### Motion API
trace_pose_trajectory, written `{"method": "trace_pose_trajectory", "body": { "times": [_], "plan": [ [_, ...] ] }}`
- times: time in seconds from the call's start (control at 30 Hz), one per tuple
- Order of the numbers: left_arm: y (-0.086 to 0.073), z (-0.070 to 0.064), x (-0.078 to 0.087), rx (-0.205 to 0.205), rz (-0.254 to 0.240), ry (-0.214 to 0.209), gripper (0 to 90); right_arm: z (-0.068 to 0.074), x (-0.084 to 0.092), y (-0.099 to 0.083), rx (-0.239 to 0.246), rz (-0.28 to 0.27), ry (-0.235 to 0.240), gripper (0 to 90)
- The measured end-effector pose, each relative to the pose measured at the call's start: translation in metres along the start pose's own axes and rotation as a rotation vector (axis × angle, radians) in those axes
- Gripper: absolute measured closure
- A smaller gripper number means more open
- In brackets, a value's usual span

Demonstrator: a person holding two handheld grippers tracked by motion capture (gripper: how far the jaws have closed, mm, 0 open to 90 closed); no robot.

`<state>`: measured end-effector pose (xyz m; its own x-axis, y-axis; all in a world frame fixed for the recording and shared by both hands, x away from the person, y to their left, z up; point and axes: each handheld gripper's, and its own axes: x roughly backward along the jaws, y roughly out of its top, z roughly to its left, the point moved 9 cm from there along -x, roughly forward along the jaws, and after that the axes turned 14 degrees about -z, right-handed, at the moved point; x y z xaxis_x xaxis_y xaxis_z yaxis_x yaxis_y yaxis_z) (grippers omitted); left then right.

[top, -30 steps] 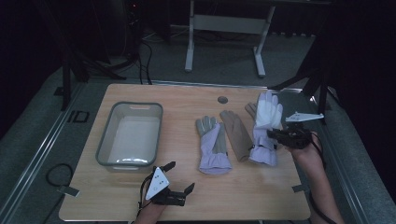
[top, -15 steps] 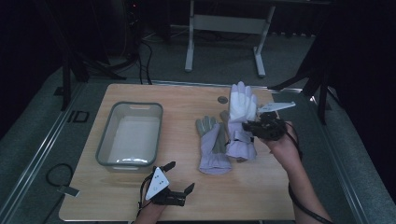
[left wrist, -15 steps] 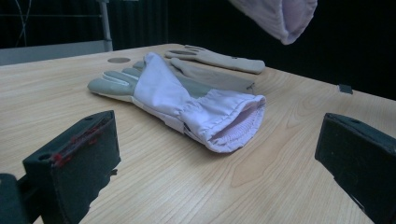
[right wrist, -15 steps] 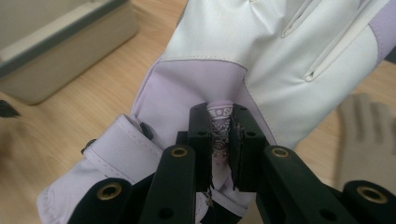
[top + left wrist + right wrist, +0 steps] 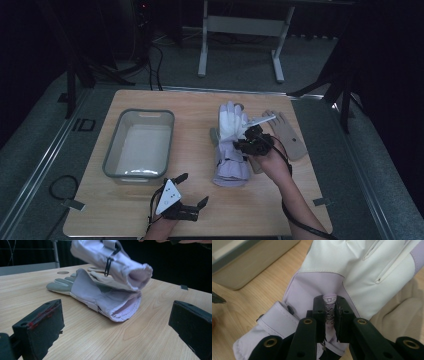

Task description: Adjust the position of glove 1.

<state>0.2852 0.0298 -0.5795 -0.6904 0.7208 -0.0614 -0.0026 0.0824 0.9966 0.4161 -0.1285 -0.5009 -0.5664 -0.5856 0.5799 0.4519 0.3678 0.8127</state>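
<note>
A white-and-lilac glove (image 5: 231, 145) is pinched by the right gripper (image 5: 248, 142), lifted above a second glove (image 5: 100, 296). The left gripper (image 5: 192, 192) is held open, nearer the tub (image 5: 140, 145).

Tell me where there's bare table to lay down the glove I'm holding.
The widest bare patch is the front strip of the table, between the left gripper and the right forearm. The grey bin also stands empty. A narrow lane runs between the bin and the gloves. It is crowded mid-right: the held glove hangs over a second glove, with a tan glove beside.
</note>
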Motion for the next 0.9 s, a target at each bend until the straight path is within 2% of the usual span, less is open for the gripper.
{"method": "trace_pose_trajectory", "body": {
  "times": [0.2, 0.23, 0.4, 0.47, 0.57, 0.7, 0.9],
  "plan": [
    [0.000, 0.000, 0.000, 0.000, 0.002, -0.002, 0.0, 0.001, -0.008, -0.006, 0.004, 0.034, 0.000, 80.3],
    [0.000, 0.000, 0.000, -0.001, 0.002, -0.002, 0.0, 0.001, -0.014, -0.011, 0.019, 0.055, -0.013, 80.1],
    [0.000, 0.000, 0.000, 0.000, 0.002, -0.002, 0.0, -0.004, -0.024, -0.020, 0.010, 0.074, -0.021, 79.8],
    [0.000, 0.000, 0.000, -0.002, 0.005, -0.003, 0.0, -0.007, -0.030, -0.026, 0.023, 0.091, -0.047, 79.7],
    [0.000, 0.000, 0.000, 0.000, 0.002, -0.003, 0.0, -0.009, -0.039, -0.037, 0.020, 0.114, -0.053, 79.5],
    [0.000, 0.000, 0.000, 0.000, 0.003, -0.004, 0.0, -0.009, -0.048, -0.045, -0.001, 0.114, -0.042, 79.1],
    [0.000, 0.000, 0.000, 0.001, 0.002, -0.003, 0.0, -0.003, -0.053, -0.054, 0.001, 0.112, -0.031, 79.1]
  ]
}}
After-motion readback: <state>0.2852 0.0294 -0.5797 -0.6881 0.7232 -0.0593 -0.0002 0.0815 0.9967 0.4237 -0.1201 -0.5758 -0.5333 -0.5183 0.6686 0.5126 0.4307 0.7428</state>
